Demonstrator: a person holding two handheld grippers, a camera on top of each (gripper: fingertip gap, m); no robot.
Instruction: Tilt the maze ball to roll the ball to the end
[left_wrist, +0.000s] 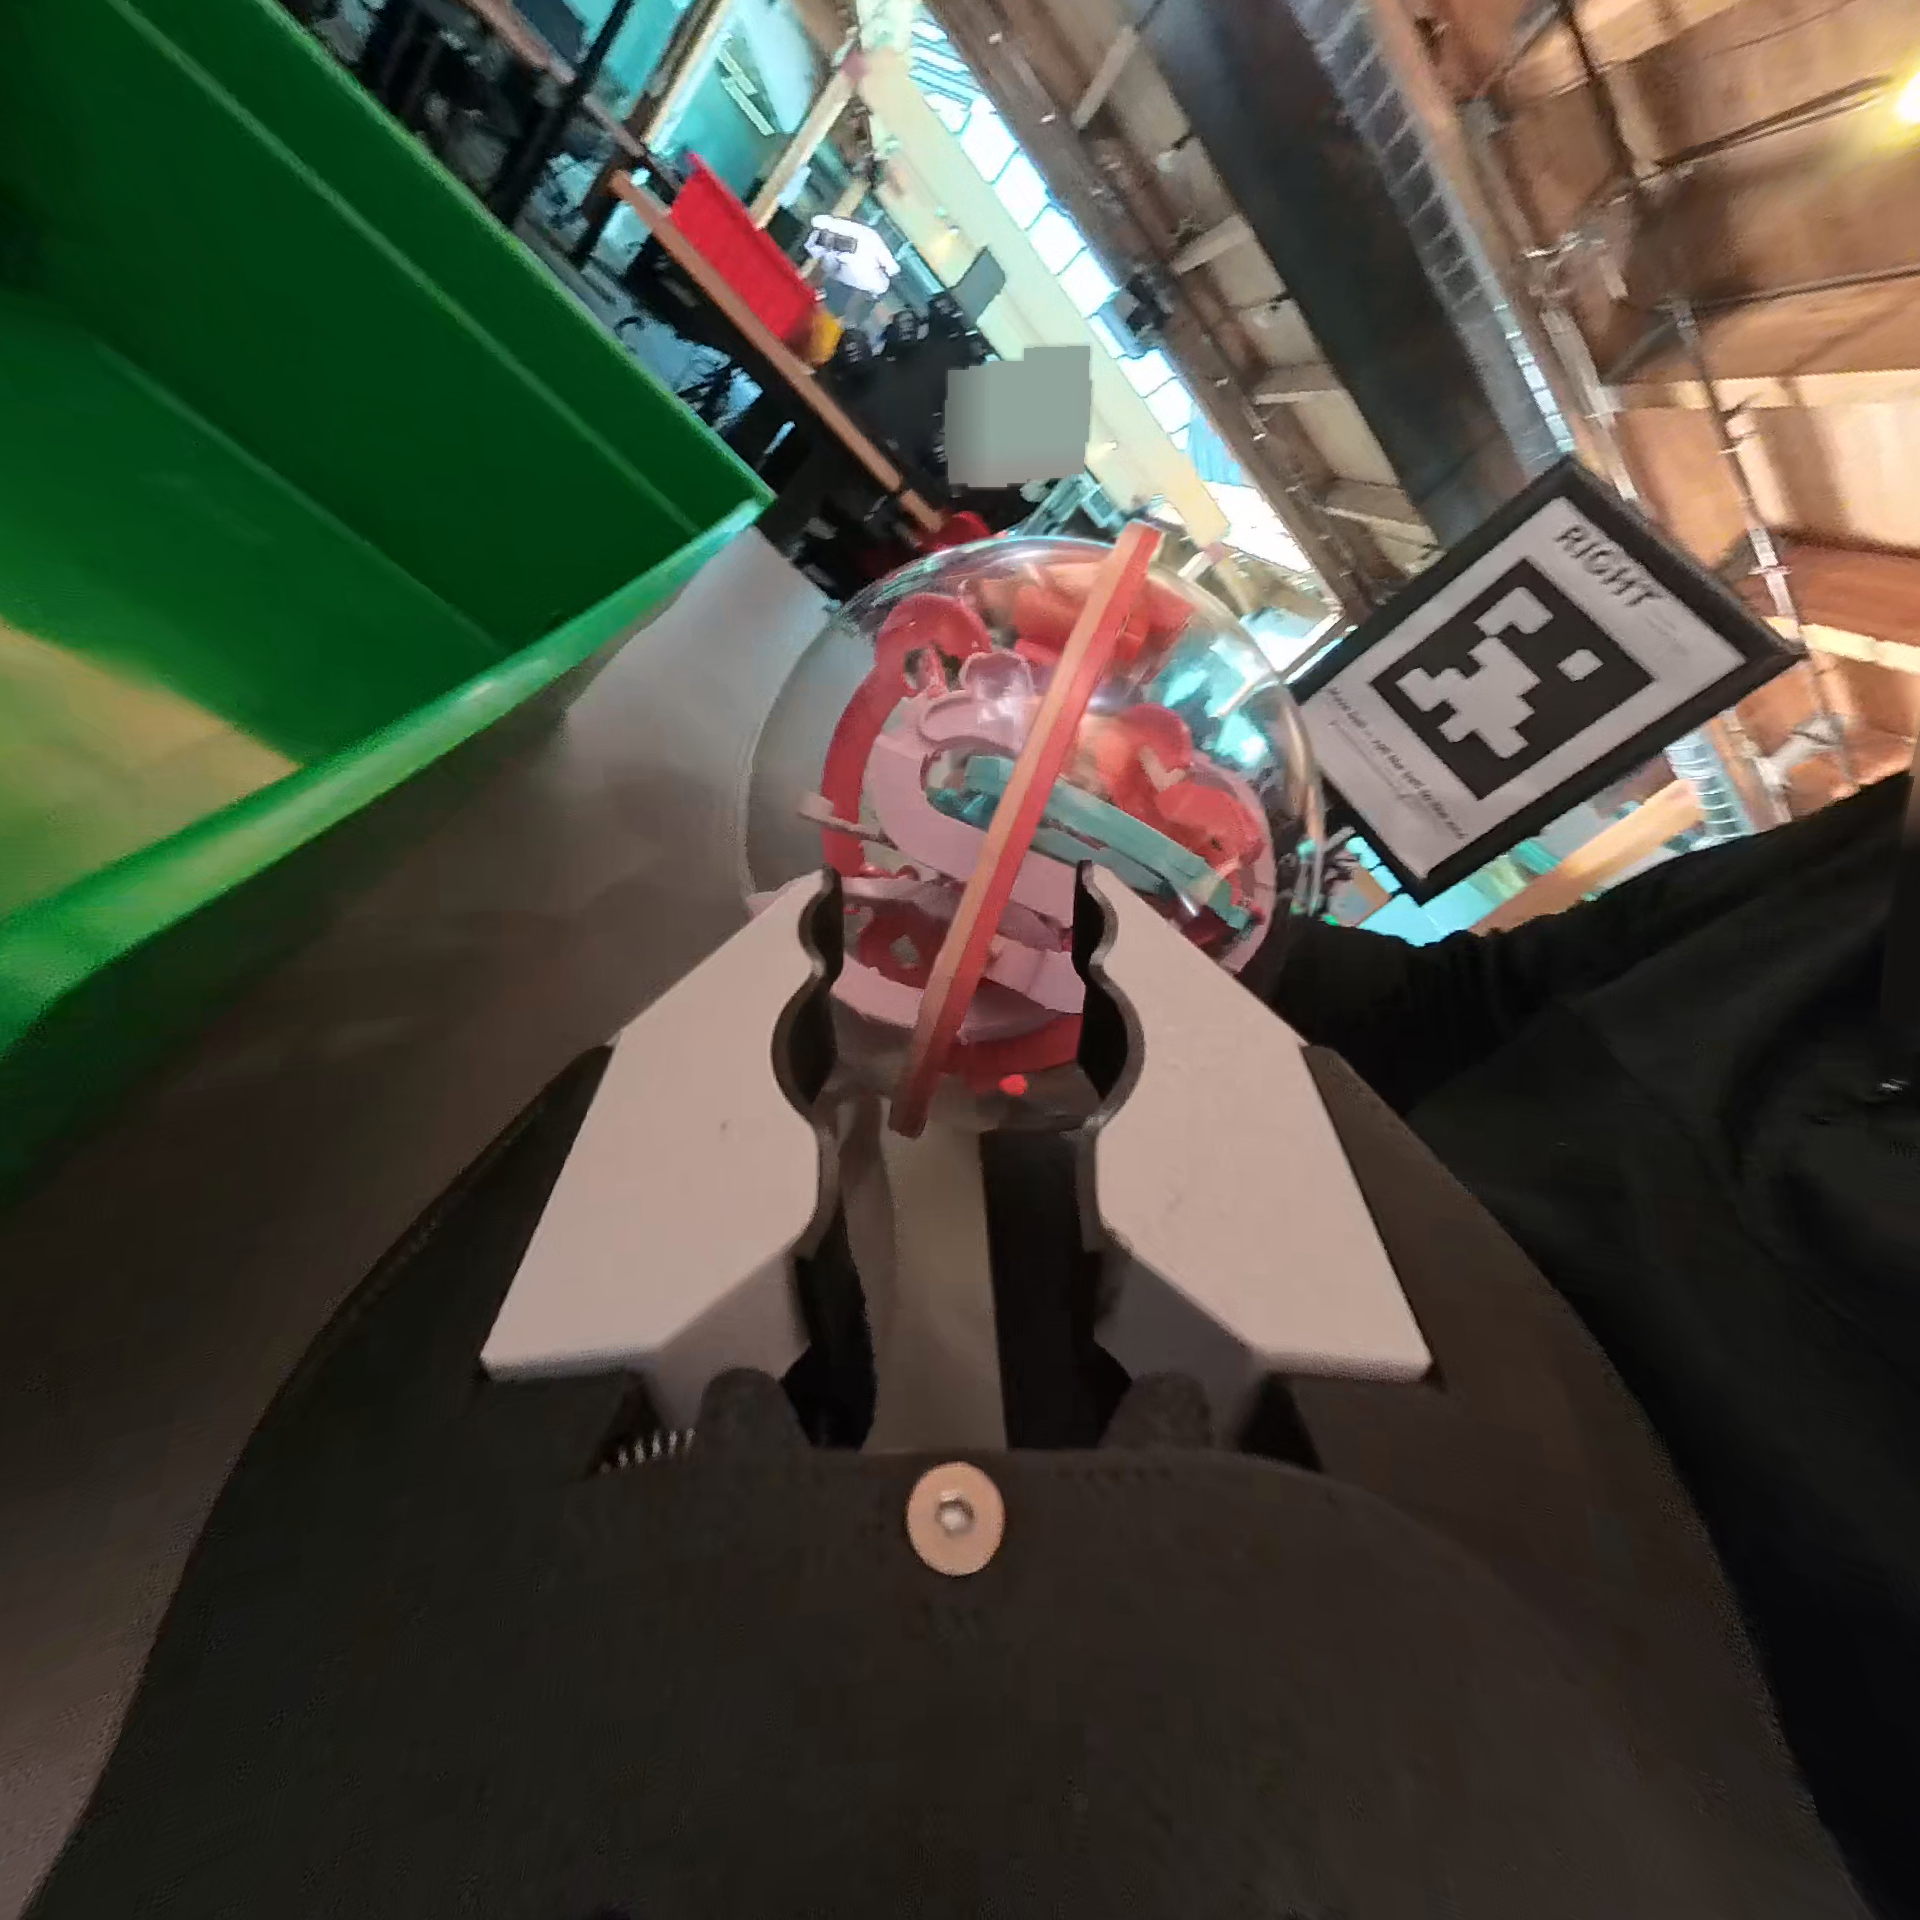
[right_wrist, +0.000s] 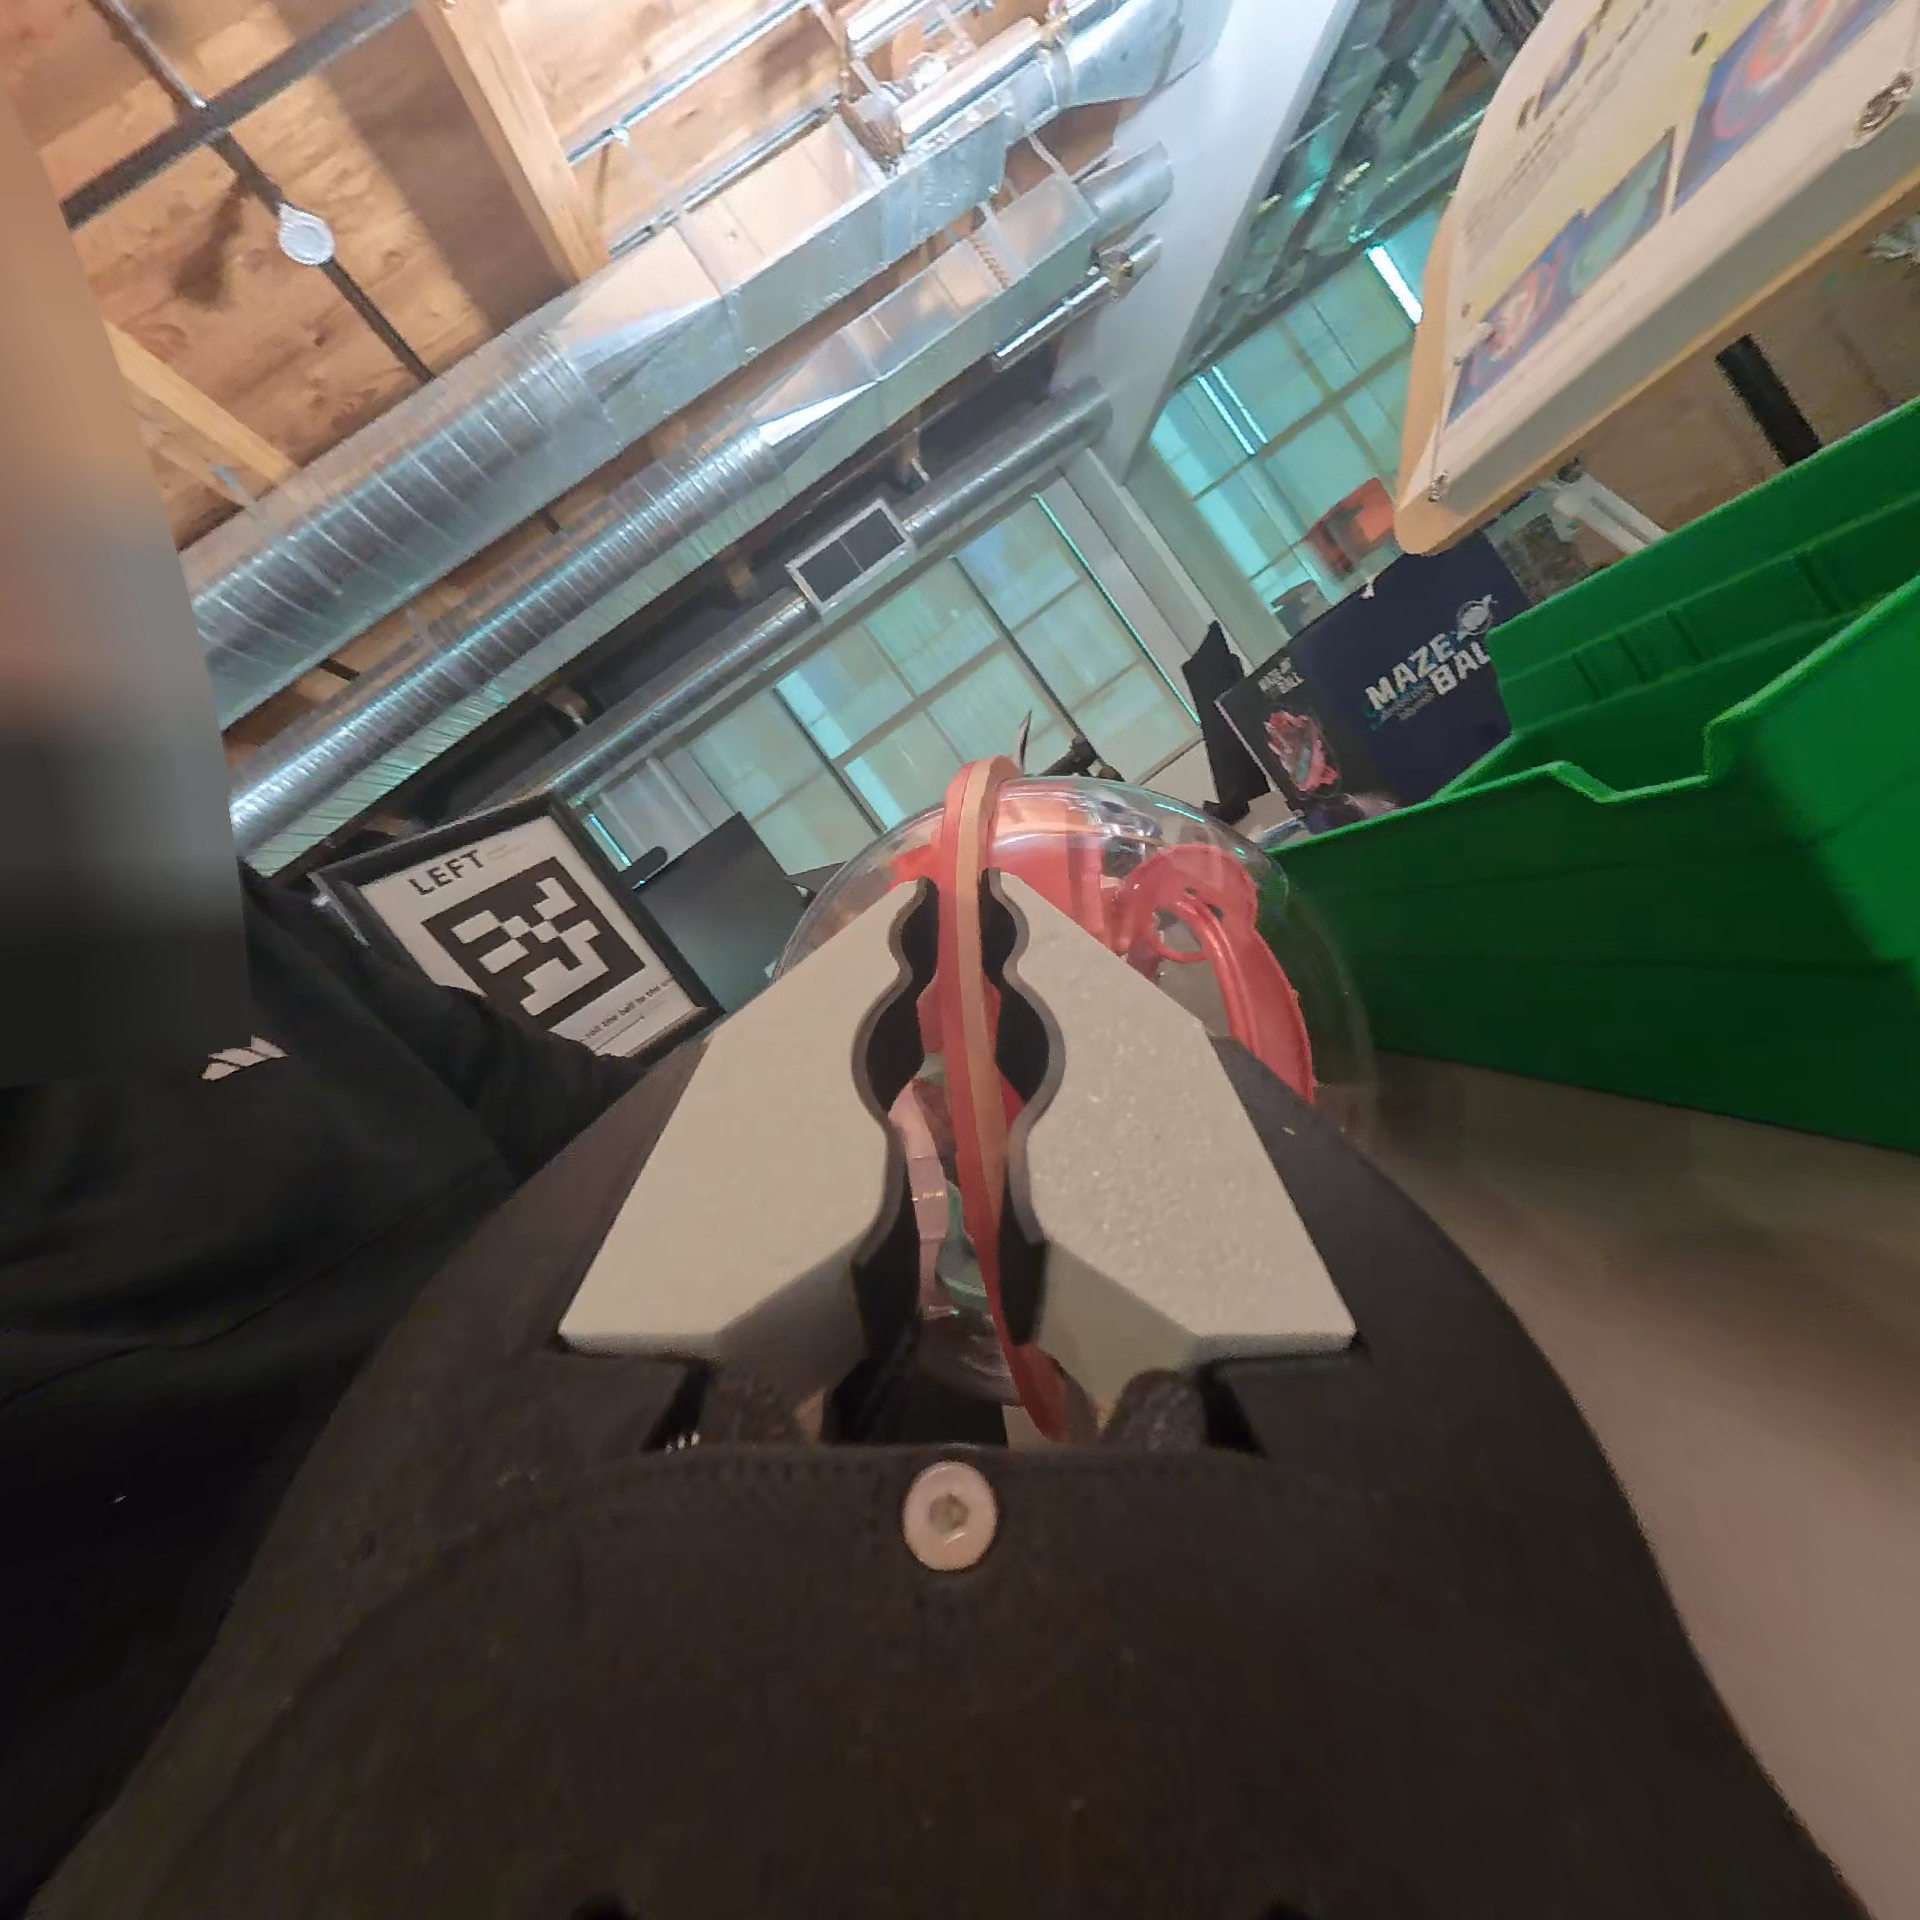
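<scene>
The maze ball (left_wrist: 1039, 748) is a clear sphere with red, pink and teal tracks inside and a red ring (left_wrist: 1049, 769) around it. My left gripper (left_wrist: 956, 894) is open. The ring runs between its fingers (left_wrist: 727, 1039) with a gap on both sides, and neither pad presses on it. My right gripper (right_wrist: 961, 894) is shut on the red ring (right_wrist: 971, 935) of the ball (right_wrist: 1195, 935), with both pads pressed against it. No small ball shows clearly inside the maze.
A green bin (left_wrist: 312, 416) stands on the grey table (left_wrist: 416, 987) at the left; it is at the right in the right wrist view (right_wrist: 1662, 883). Marker boards (left_wrist: 1538, 675) (right_wrist: 530, 935) and black sleeves (left_wrist: 1662, 1039) flank the ball. A dark blue box (right_wrist: 1392, 707) stands behind. Tip to tip, the grippers are about 15 cm apart.
</scene>
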